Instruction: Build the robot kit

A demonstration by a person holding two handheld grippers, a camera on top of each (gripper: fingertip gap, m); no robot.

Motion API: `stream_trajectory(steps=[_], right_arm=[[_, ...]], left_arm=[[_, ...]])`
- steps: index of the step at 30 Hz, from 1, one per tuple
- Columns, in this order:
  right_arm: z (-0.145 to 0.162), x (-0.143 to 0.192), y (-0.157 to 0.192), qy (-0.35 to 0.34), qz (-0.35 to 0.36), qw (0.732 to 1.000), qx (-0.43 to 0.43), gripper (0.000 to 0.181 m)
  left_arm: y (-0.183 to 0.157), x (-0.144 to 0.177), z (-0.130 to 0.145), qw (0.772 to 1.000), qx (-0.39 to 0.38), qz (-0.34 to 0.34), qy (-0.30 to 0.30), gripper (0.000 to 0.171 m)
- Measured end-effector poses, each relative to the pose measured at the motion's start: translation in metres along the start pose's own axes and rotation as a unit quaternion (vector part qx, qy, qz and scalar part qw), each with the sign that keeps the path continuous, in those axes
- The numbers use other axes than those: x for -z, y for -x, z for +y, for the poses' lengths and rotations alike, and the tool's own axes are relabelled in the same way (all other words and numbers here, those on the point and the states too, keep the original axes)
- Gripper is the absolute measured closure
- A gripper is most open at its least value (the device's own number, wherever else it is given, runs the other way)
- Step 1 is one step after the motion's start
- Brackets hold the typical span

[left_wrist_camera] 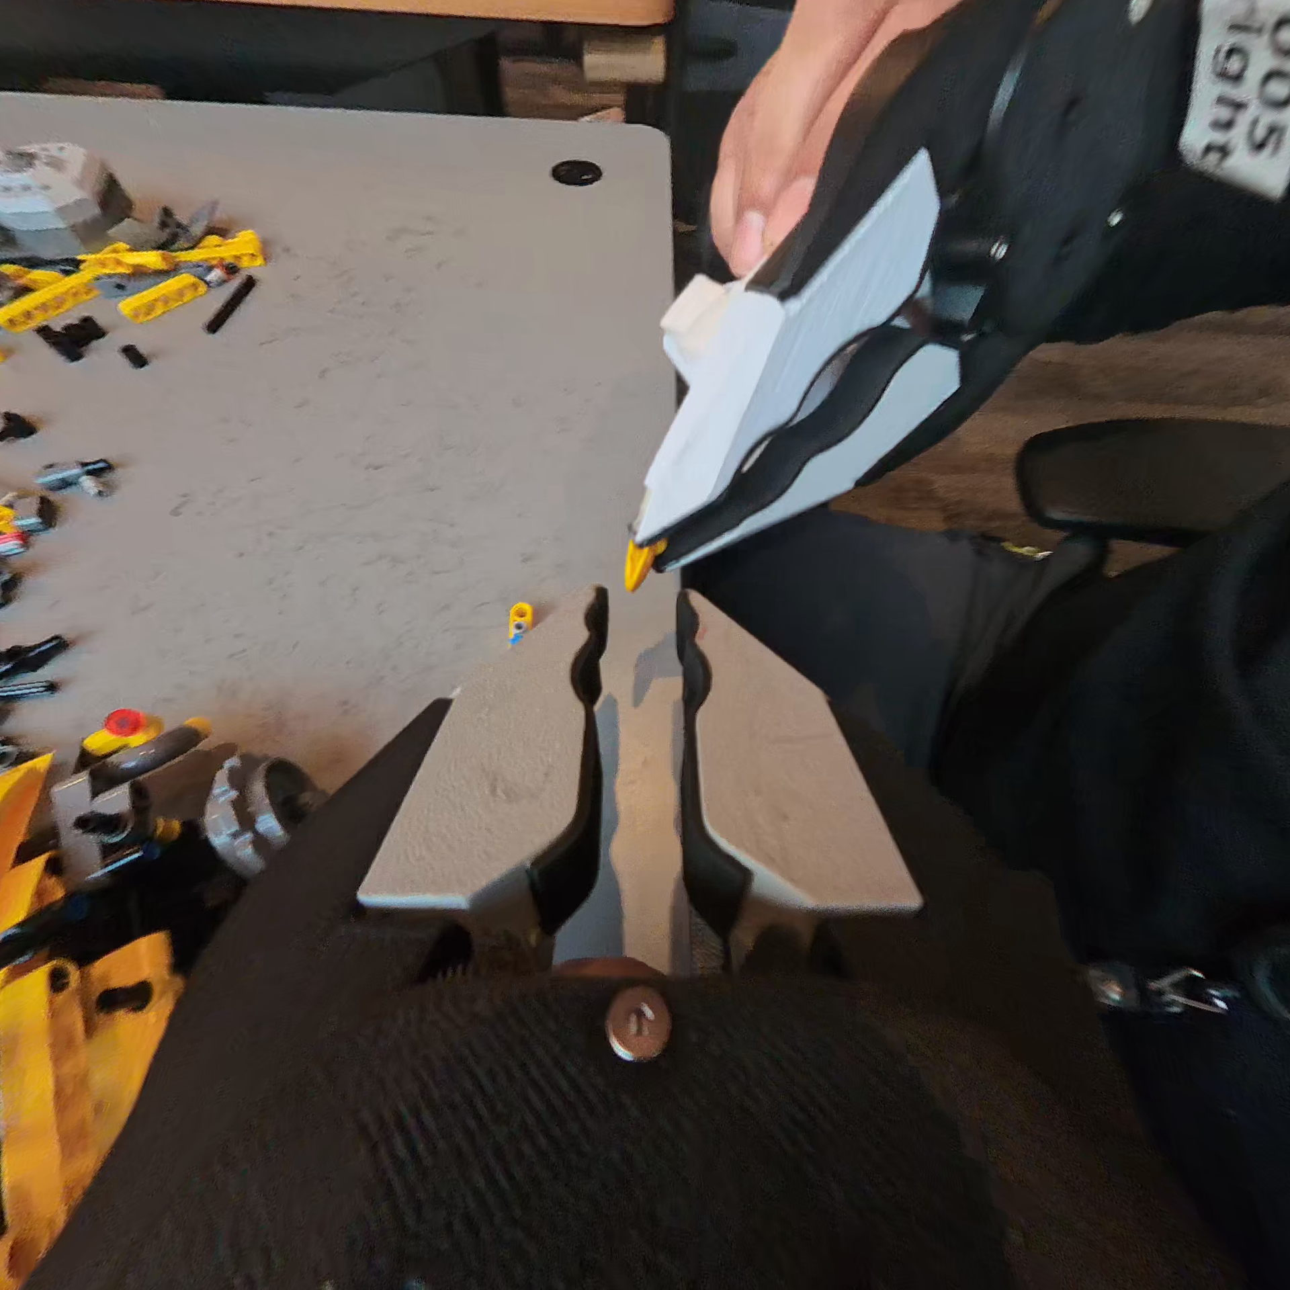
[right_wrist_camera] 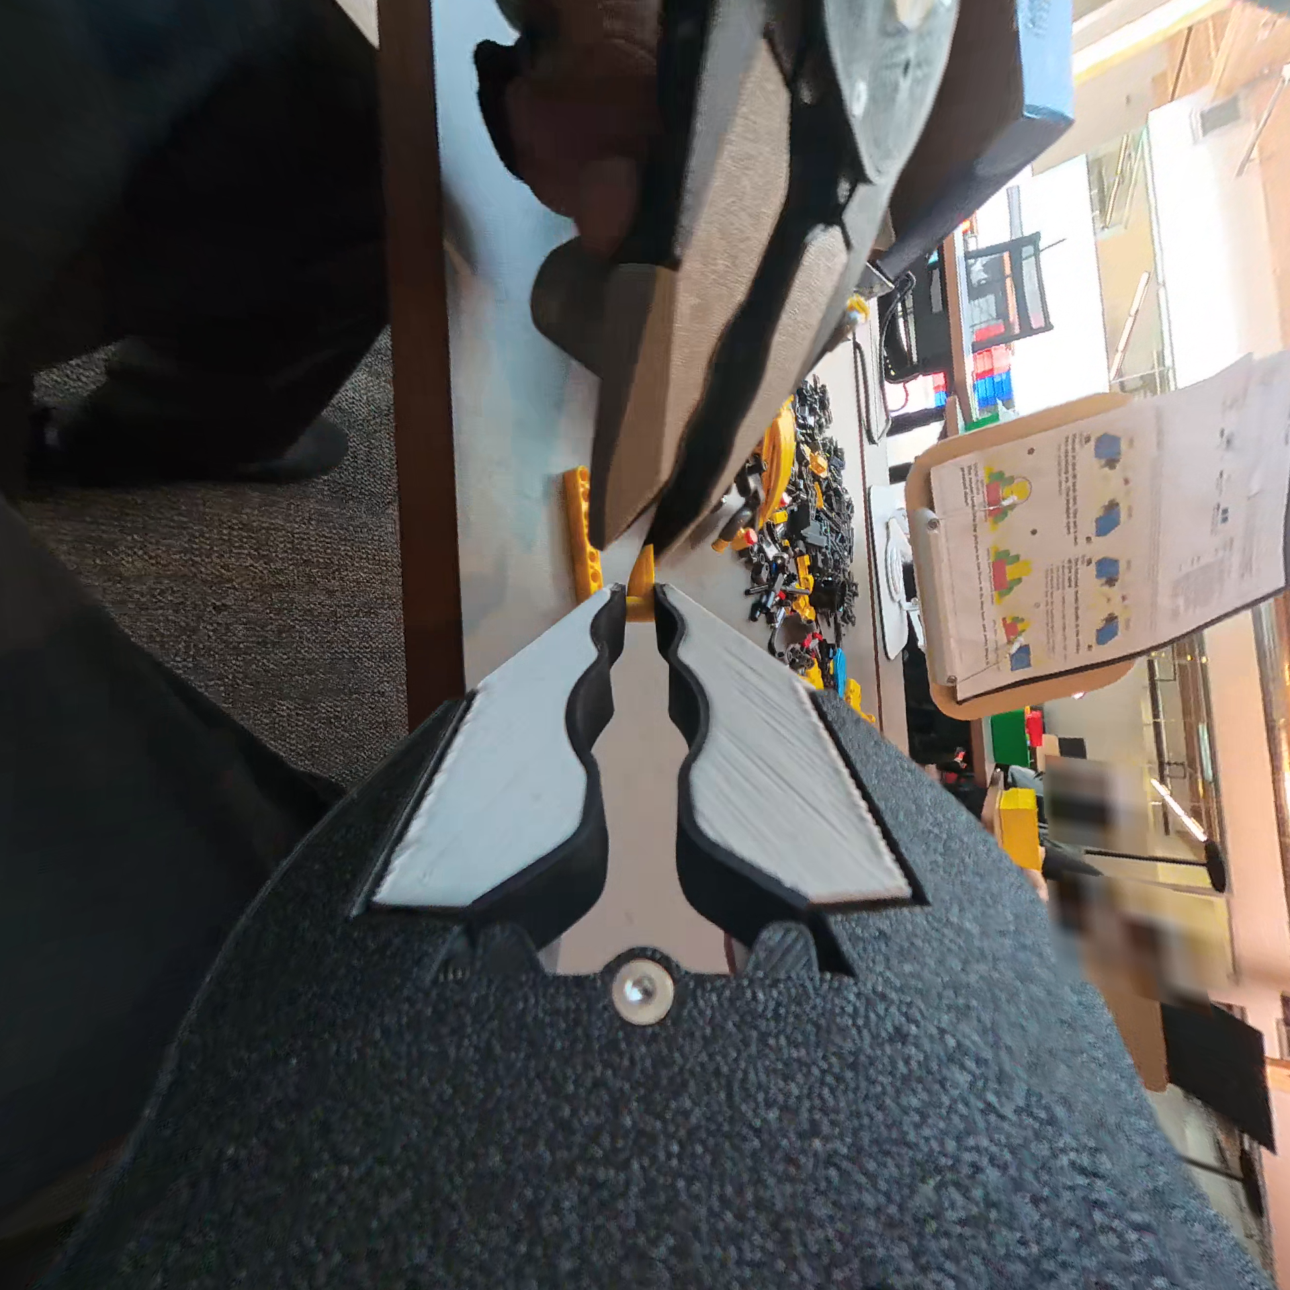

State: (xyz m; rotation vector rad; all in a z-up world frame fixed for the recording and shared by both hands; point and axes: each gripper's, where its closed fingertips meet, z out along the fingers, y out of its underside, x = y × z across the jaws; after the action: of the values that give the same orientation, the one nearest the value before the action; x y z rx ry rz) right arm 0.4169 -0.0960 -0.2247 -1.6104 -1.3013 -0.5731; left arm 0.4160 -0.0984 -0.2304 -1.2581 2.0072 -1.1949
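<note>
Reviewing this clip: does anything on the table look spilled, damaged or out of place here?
Nothing looks damaged or spilled. Loose yellow and black building-toy pieces lie scattered on the grey table, as for sorting. The right gripper pinches a small yellow plastic piece by the table's edge; the left gripper is open just beneath it.

From my feed, the table point(left_wrist_camera: 391, 433) looks matt grey laminate, faintly mottled. My right gripper point(right_wrist_camera: 639, 593) has a coarse, pebbled black plastic body with ridged white fingers point(right_wrist_camera: 768, 775). The yellow piece point(right_wrist_camera: 641, 583) at its twelve o'clock looks like glossy plastic.
</note>
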Motion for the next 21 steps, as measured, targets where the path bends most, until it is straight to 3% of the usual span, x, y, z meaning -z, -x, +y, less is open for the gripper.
stream_trajectory(steps=[4, 10, 21], right_arm=[[-0.007, -0.001, 0.008, -0.004, -0.009, 1.000, 0.023, 0.173], [-0.013, -0.004, 0.019, -0.007, -0.018, 0.999, 0.035, 0.173], [-0.004, -0.017, 0.012, -0.006, -0.002, 1.000, 0.003, 0.168]], left_arm=[[-0.007, -0.001, 0.004, 0.999, 0.024, 0.032, -0.002, 0.168], [-0.012, -0.001, 0.012, 0.998, 0.045, 0.048, -0.007, 0.170], [-0.004, 0.001, 0.008, 0.999, 0.041, 0.001, -0.034, 0.170]])
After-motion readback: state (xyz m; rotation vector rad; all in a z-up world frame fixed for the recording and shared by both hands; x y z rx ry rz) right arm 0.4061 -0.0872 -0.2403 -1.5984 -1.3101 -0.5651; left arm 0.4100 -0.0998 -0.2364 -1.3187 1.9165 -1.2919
